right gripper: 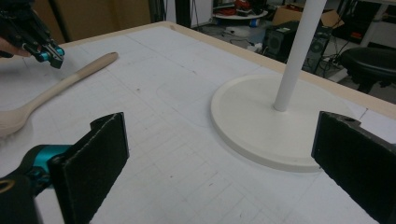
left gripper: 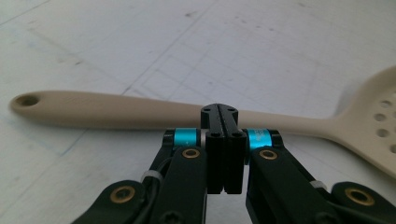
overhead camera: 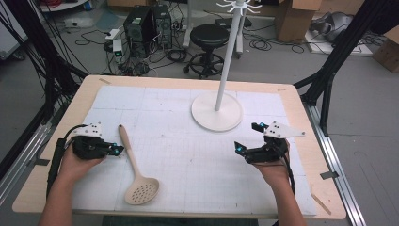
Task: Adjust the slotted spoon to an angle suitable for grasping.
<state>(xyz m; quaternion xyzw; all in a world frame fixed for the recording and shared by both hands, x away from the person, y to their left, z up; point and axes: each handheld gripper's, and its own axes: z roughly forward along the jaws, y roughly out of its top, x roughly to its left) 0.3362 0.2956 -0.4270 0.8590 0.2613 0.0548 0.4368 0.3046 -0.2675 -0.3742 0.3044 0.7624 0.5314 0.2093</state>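
1. The table [overhead camera: 301, 141] is a pale wooden top, and a white gridded mat [overhead camera: 188, 155] covers most of it.
2. A white stand [overhead camera: 217, 111] sits on the far half of the mat, right of centre: a round flat base with a thin upright pole rising from it and hooked arms at the top. In the right gripper view its base [right gripper: 254, 126] lies ahead, between the two jaws.
3. A beige slotted spoon [overhead camera: 135, 169] lies flat on the left half of the mat. Its handle points away from the person and its perforated bowl is at the near end, close to the mat's near edge. In the left gripper view its handle [left gripper: 107, 109] runs straight across, just beyond the jaw tips, with a hanging hole at the end and the bowl at the right.
4. The right tool [overhead camera: 248, 136] is held in the person's right hand [overhead camera: 273, 167], just near of the stand's base and to its right. Its jaws stand wide apart with nothing between them.
5. The left tool [overhead camera: 120, 149] is held in the person's left hand [overhead camera: 80, 162] at the mat's left edge, pointing toward the spoon's handle. Its tips are just beside the handle, and whether they touch it I cannot tell. Its jaws are pressed together, holding nothing.
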